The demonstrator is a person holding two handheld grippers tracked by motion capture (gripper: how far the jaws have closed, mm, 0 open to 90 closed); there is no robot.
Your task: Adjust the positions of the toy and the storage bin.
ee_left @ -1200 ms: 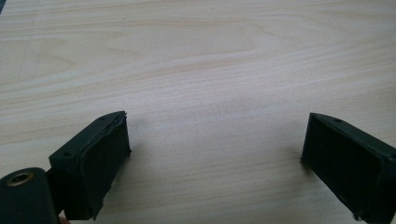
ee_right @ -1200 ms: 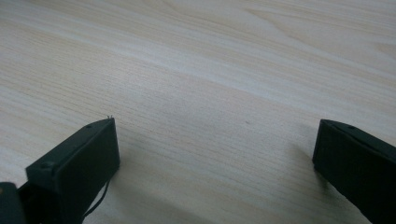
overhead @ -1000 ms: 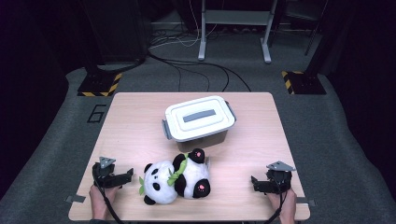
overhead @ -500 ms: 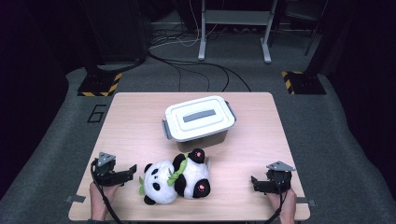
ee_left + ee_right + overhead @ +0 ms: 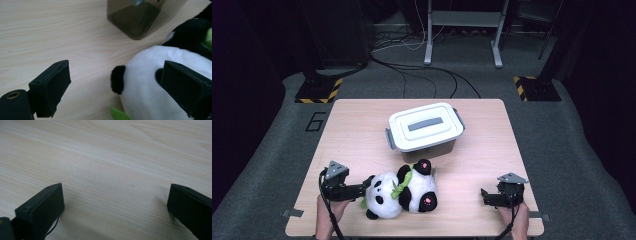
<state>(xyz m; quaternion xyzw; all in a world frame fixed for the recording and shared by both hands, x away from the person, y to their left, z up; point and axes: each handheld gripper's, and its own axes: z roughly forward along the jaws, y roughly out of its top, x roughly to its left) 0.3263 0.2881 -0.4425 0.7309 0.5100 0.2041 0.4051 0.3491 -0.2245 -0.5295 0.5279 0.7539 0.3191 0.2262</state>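
Where it lies, panda (image 5: 402, 192) points head toward left gripper (image 5: 357, 190).

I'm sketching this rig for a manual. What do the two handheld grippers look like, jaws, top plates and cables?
Both the left gripper and the right gripper are black, each with two blocky, flat-faced black jaws. A grey three-cornered plate sits on top of each, and a thin black cable trails back past the hand. Forearms are bare, no sleeves in view.
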